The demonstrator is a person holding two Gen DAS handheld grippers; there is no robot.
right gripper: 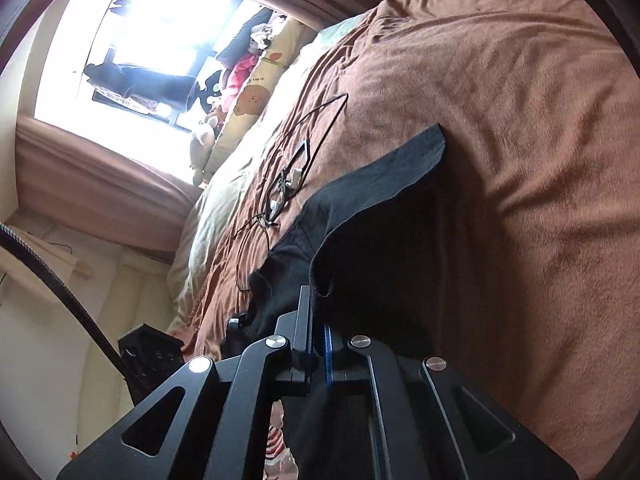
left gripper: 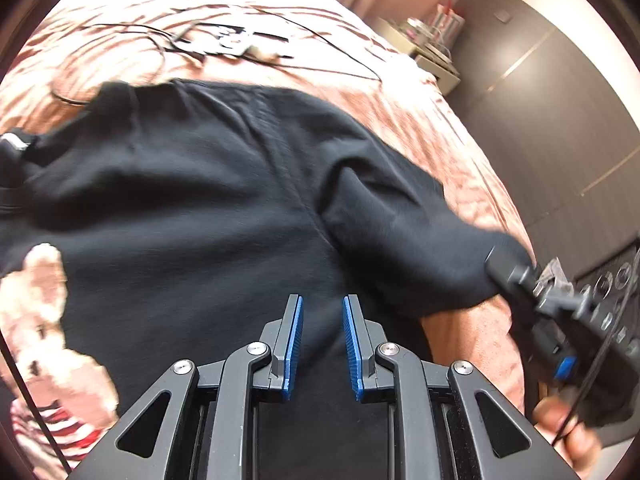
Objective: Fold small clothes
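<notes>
On bed with brown fuzzy blanket (left gripper: 420, 120): black cotton T-shirt (left gripper: 200, 200) lies spread, sleeve end raised at right. Left claw (left gripper: 322, 344) above shirt body, blue pads apart, holds nothing. Right claw (right gripper: 318, 340) pressed together on sleeve hem. Thin black cables (left gripper: 248, 46) beyond shirt.

A bed (left gripper: 420, 112) under a rumpled brown blanket fills the frame. On it, a black garment (left gripper: 208, 200) spreads across the centre, thin black cables (left gripper: 224, 40) at upper centre.
</notes>
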